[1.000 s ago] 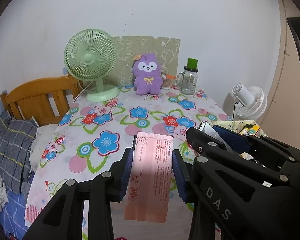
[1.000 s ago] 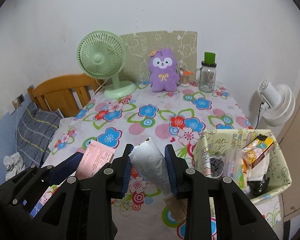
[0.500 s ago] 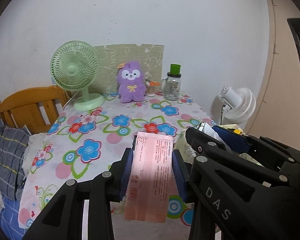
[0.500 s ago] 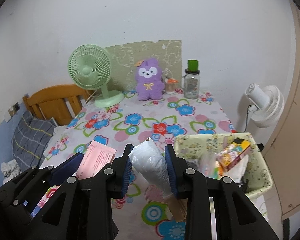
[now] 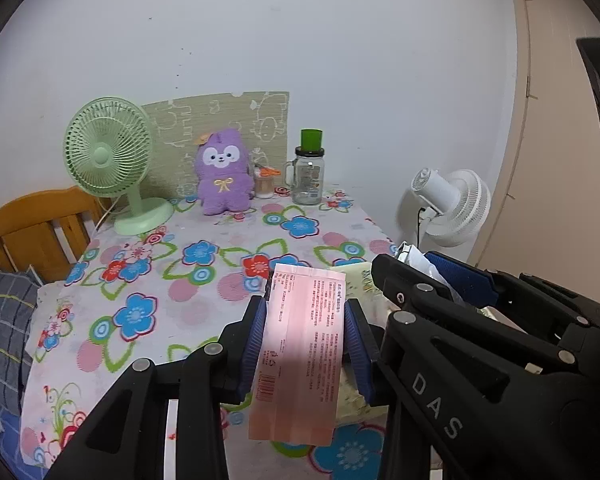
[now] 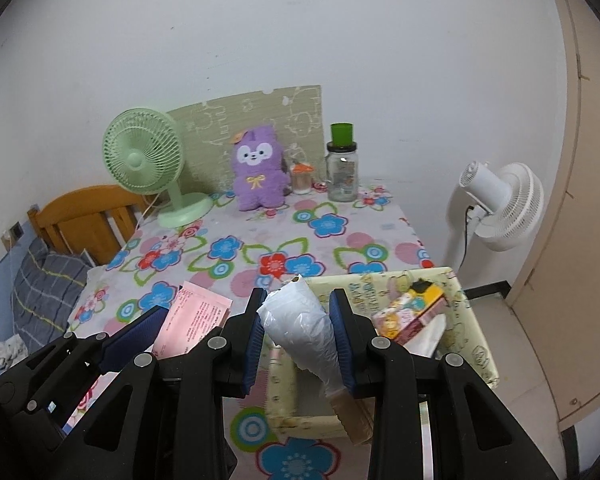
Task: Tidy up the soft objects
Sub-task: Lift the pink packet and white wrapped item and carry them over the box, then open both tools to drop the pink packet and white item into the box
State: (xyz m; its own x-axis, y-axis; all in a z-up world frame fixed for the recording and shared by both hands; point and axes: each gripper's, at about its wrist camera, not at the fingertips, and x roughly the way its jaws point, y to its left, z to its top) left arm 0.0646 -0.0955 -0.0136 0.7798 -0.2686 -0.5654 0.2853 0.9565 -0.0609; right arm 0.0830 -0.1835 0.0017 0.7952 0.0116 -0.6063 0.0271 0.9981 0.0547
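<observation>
Table (image 6: 308, 240) under a floral cloth, pushed against a pale wall. A wooden bed frame (image 6: 88, 216) with a striped pillow lies off its left edge; a white standing fan (image 6: 500, 204) stands off its right edge, beside a beige door.

Back row on the table, left to right: green desk fan (image 6: 144, 160), purple plush toy (image 6: 258, 172) leaning on a patterned board, small orange-lidded jar, glass mug jar (image 6: 342, 172) with a green cup on top.

Storage bin (image 6: 476, 332), cream fabric with cartoon print, at the table's near right corner. Inside it: a yellow-and-pink printed box (image 6: 410, 312) and some white crumpled material.

Left gripper (image 5: 306, 334): blue pads pressed on both long edges of a flat pink packet (image 5: 302, 344), narrow gap only as wide as the packet. Packet stands upright between the jaws, its printed face to the camera, held above the table's near edge, just left of the bin.

Right gripper (image 6: 300, 328): jaws close together, pinching a white plastic-wrapped packet (image 6: 300, 328) with a tan end hanging below the pads. It is held over the bin's left side, clear of the contents as far as can be judged.

The two grippers sit side by side, near each other, not touching.
</observation>
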